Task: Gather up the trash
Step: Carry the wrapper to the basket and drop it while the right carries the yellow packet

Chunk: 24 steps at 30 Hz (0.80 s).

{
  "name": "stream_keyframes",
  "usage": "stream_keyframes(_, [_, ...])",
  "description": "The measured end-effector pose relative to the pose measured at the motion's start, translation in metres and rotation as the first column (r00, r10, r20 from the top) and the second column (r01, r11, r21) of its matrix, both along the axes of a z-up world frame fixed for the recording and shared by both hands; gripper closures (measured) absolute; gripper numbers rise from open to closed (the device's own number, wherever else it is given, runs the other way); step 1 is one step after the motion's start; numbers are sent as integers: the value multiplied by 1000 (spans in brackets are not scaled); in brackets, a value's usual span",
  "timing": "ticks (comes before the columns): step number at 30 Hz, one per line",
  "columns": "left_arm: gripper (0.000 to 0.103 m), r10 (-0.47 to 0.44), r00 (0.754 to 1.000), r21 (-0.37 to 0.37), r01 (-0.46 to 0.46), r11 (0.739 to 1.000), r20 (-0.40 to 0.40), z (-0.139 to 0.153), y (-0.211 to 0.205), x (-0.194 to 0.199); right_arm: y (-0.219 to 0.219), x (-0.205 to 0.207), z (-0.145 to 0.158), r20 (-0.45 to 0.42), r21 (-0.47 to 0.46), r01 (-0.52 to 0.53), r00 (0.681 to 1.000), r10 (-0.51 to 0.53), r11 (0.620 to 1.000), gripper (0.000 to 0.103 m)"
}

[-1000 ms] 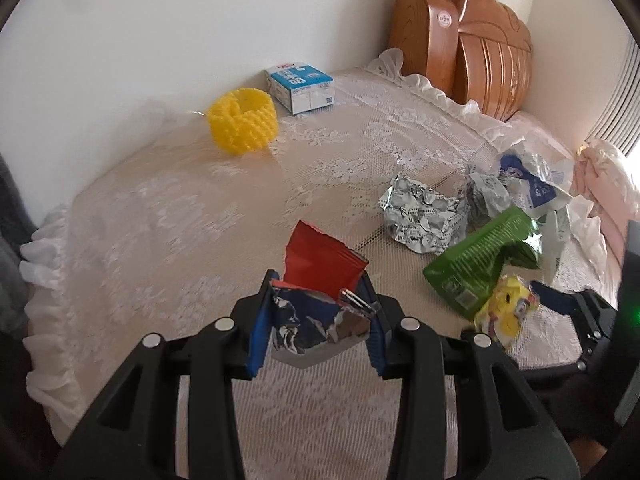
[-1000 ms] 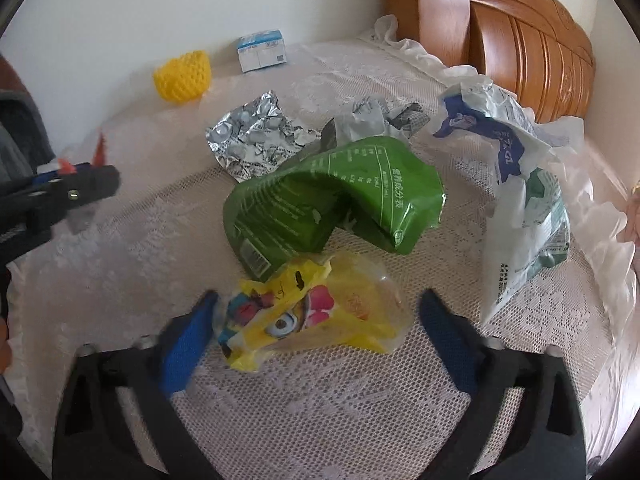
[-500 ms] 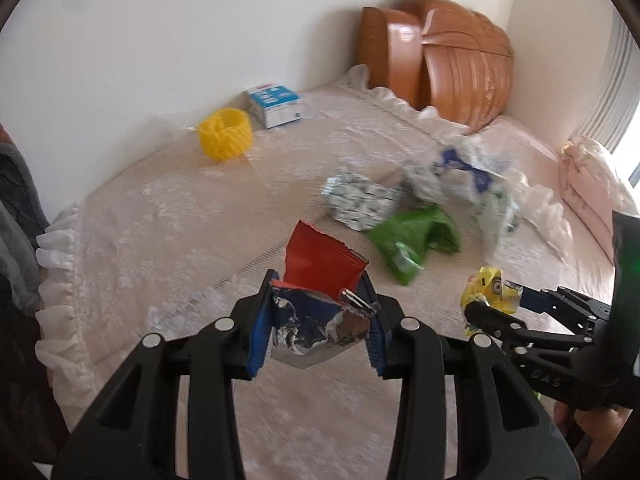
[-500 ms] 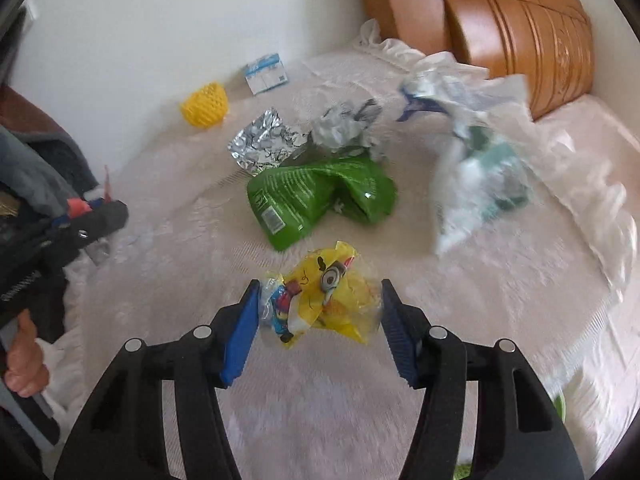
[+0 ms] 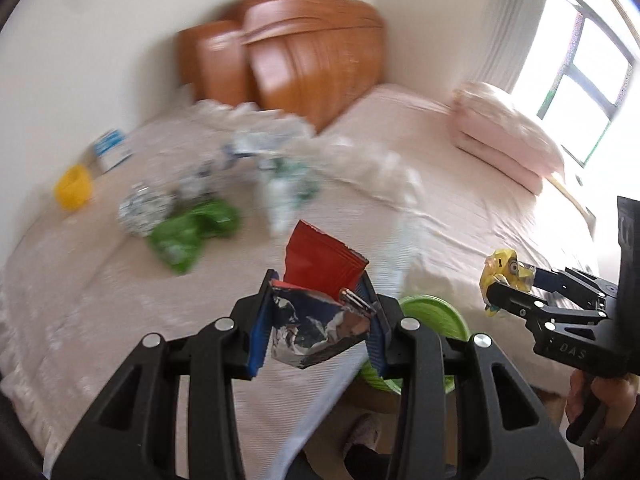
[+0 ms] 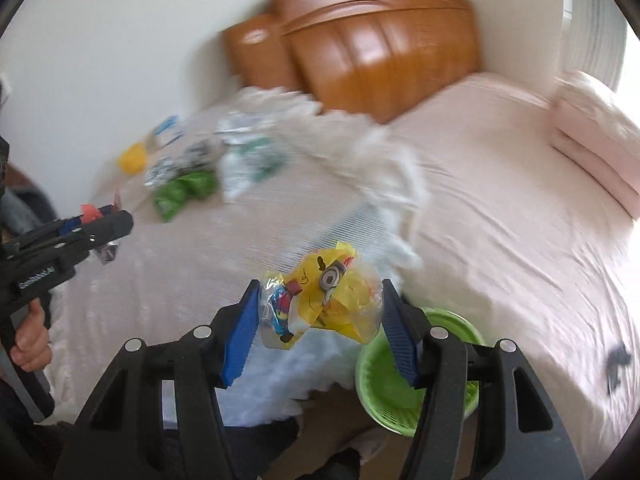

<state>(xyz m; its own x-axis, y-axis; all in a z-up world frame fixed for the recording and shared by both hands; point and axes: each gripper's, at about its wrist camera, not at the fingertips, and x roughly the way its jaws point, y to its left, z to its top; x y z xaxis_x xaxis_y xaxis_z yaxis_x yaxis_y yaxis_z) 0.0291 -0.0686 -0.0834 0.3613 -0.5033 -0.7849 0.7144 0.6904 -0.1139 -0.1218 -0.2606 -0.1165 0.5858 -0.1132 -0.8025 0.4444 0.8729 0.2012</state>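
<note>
My left gripper is shut on a red and silver snack wrapper, held in the air off the table's edge. My right gripper is shut on a yellow cartoon wrapper; it also shows at the right of the left wrist view. A green plastic basket stands on the floor below both grippers, partly hidden behind the fingers. On the lace-covered table lie a green bag, a silver foil wrapper and white and blue plastic bags.
A yellow foam net and a blue and white carton sit at the table's far side by the wall. A bed with a wooden headboard and pink pillow stands to the right.
Both grippers have pulled back from the table and swung right with their wrappers. The green basket on the floor has come into view below them.
</note>
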Motion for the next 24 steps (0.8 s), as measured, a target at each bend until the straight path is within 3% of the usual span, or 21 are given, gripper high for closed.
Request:
stream_keyframes(7, [64, -176, 984, 9, 176, 984, -10, -1, -62, -49, -42, -55, -3, 16, 11, 142, 990, -142, 990, 43])
stream_keyframes(14, [64, -348, 929, 34, 355, 934, -127, -44, -143, -94, -80, -106, -12, -12, 13, 255, 967, -255, 967, 43])
stream_keyframes(19, [48, -382, 899, 56, 402, 914, -215, -80, -180, -113, -95, -125, -22, -36, 16, 282, 959, -281, 959, 43])
stream_keyframes(24, [32, -376, 899, 52, 396, 917, -225, -89, -192, -126, -105, -135, -31, -55, 29, 288, 957, -286, 957, 43])
